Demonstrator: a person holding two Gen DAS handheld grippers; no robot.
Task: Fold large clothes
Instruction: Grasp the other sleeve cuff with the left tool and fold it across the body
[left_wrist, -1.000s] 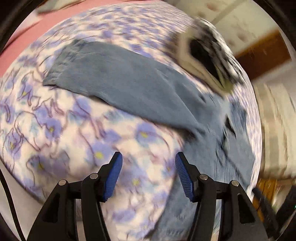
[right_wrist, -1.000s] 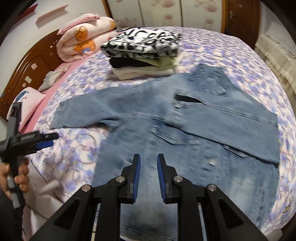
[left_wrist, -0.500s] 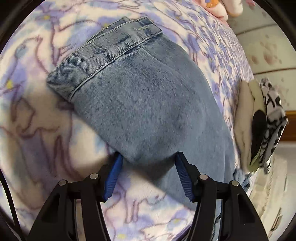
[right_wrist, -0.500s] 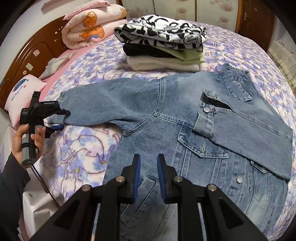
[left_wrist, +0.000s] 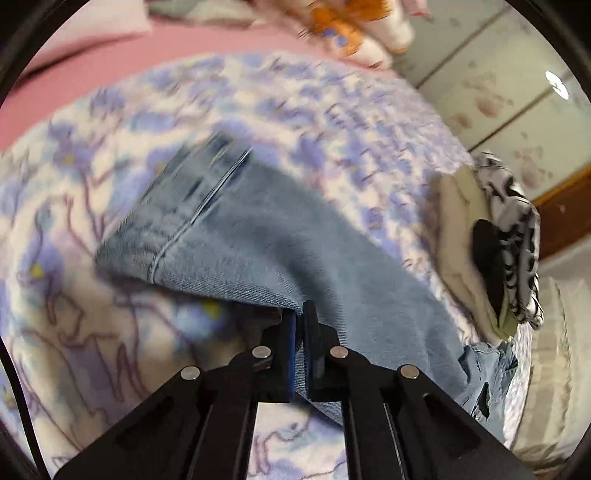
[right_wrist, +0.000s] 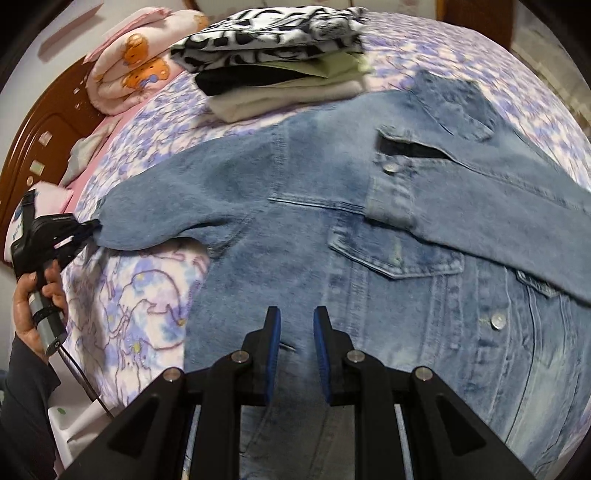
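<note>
Between the left tool's (left_wrist: 299, 325) pinched tips sits the denim jacket's (right_wrist: 332, 229) sleeve (left_wrist: 258, 236); right tool (right_wrist: 297, 325) hovers slightly parted, empty

Bed (right_wrist: 155, 302) — jacket (right_wrist: 332, 229), clothes stack (right_wrist: 280, 55)

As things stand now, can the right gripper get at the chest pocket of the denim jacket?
Probably yes. The right gripper hovers over the denim jacket with a small gap between its jaws, holding nothing, and the chest pocket lies ahead; only its upper edge sits under the folded sleeve.
</note>
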